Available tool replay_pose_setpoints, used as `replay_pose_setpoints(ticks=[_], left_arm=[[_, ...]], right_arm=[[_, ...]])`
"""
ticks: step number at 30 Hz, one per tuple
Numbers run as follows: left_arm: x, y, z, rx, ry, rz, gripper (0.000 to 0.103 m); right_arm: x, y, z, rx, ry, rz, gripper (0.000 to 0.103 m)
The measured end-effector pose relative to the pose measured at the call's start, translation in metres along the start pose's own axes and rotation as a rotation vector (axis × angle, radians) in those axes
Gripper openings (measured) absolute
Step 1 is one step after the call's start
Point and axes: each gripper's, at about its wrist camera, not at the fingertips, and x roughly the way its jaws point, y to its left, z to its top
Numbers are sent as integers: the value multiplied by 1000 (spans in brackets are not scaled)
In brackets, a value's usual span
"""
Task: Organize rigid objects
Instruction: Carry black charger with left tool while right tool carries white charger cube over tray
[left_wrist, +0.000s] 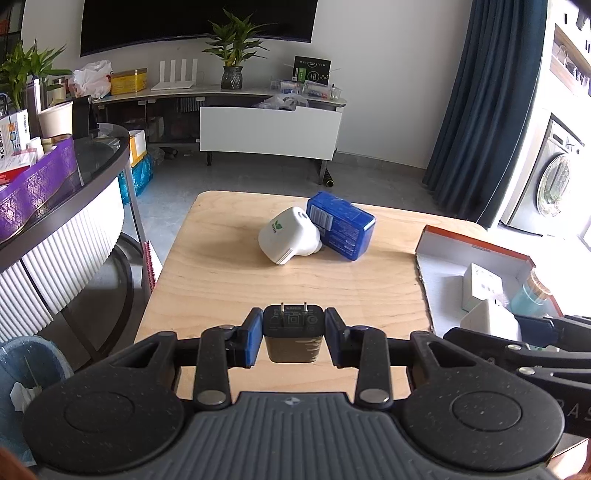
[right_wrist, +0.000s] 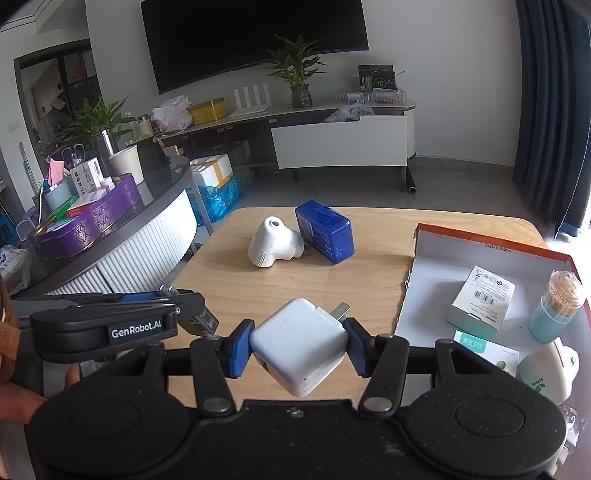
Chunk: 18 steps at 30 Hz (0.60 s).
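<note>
My left gripper (left_wrist: 293, 338) is shut on a black plug adapter (left_wrist: 293, 332), prongs pointing away, held above the wooden table (left_wrist: 221, 280). In the right wrist view my right gripper (right_wrist: 299, 347) is shut on a white plug adapter (right_wrist: 299, 345), tilted cornerwise with its prong up right. The left gripper (right_wrist: 173, 308) shows there from the side, to the left. Farther back on the table lie a white plug-in device (left_wrist: 290, 236) (right_wrist: 271, 242) and a blue box (left_wrist: 341, 227) (right_wrist: 325, 230), touching each other.
An open orange-rimmed cardboard box (right_wrist: 491, 247) (left_wrist: 476, 247) at the table's right holds a white carton (right_wrist: 482, 297), a toothpick jar (right_wrist: 557, 308) and a white device (right_wrist: 550, 367). A curved dark counter (left_wrist: 96, 173) stands left with a purple tin (left_wrist: 33, 184).
</note>
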Motion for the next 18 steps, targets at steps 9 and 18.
replay_pose_setpoints(ticks=[9,18], left_arm=[[-13,-22,1,30,-19,-21,36],[-14,-39,-1,57,-15,-47,36]], right_arm=[[-23,-13,-4,23,-30,-15,64],[-40,-32,-8,58,-55,-46,64]])
